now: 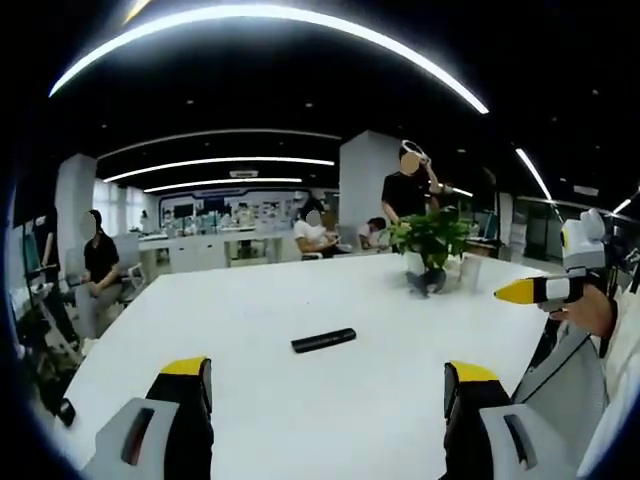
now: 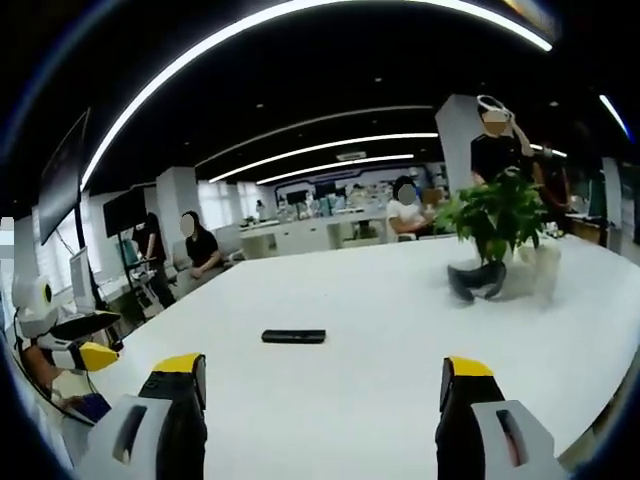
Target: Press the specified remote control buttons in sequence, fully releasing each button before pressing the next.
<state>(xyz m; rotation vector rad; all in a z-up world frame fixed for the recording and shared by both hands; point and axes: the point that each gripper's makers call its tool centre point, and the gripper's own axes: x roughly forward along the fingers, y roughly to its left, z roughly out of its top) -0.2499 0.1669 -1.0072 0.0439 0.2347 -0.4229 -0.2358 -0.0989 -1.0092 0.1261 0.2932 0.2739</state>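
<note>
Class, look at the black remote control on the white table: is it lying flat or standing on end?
Lying flat: the remote rests lengthwise on the table, untouched.

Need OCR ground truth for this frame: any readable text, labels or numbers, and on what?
None readable.
Remote control: button markings too small and blurred.
Back wall display: blurred, illegible.
Left tool and right tool: no visible lettering.

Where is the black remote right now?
The remote control lies flat on the white table, alone near its middle. In both gripper views it sits ahead of the open jaws, with the potted plant farther back to its right.
</note>
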